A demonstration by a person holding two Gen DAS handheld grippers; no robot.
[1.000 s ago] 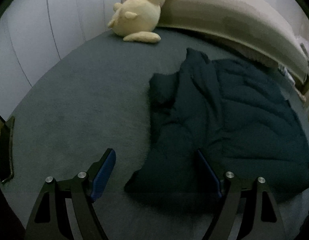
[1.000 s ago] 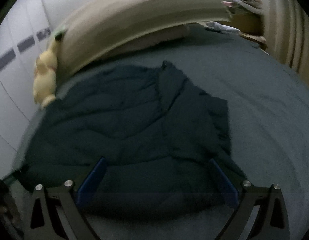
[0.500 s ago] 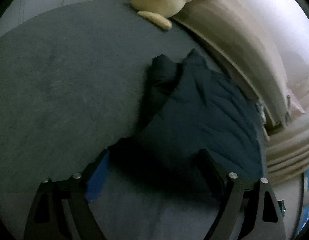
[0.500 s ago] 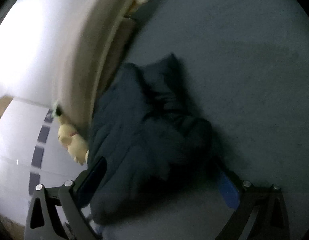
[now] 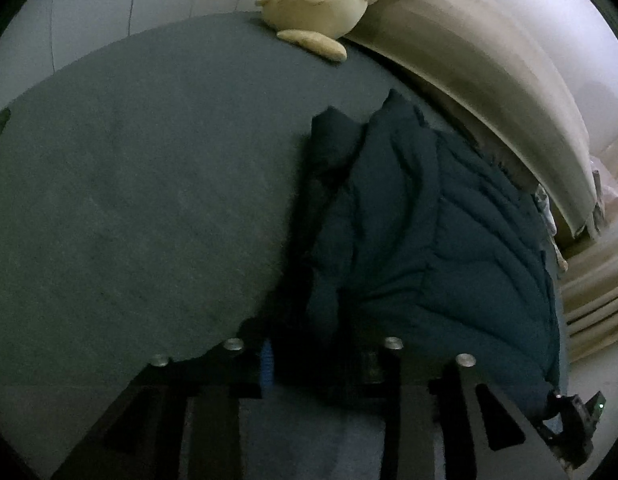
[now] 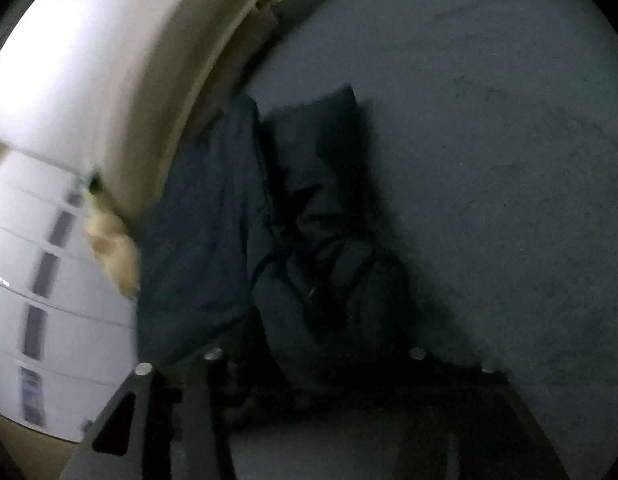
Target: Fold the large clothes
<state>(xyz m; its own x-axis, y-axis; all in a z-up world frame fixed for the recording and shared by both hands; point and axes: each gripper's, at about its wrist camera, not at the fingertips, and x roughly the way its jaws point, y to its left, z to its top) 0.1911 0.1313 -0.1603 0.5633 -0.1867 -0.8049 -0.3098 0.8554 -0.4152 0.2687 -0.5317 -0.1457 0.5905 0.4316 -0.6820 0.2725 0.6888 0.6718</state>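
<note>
Two fisheye views showed one dark blue padded jacket (image 5: 421,240) lying on the grey bed (image 5: 149,200), close to the beige headboard (image 5: 489,72). Only the left wrist view gave a clear look at the yellow plush toy (image 5: 321,8) propped against the headboard at the bed's far edge, well apart from the jacket; in the right wrist view that toy was a blurred pale patch (image 6: 113,248) beside white drawer fronts (image 6: 49,280), which the left view did not show. The left claw (image 5: 325,364) was closing with the jacket's near edge between its fingers, though the dark shadow there hid whether the pads pressed on the cloth. The right claw (image 6: 317,376) was closing too, with a bunched fold of the jacket (image 6: 333,280) between its fingers; contact could not be told in the blur and gloom.
</note>
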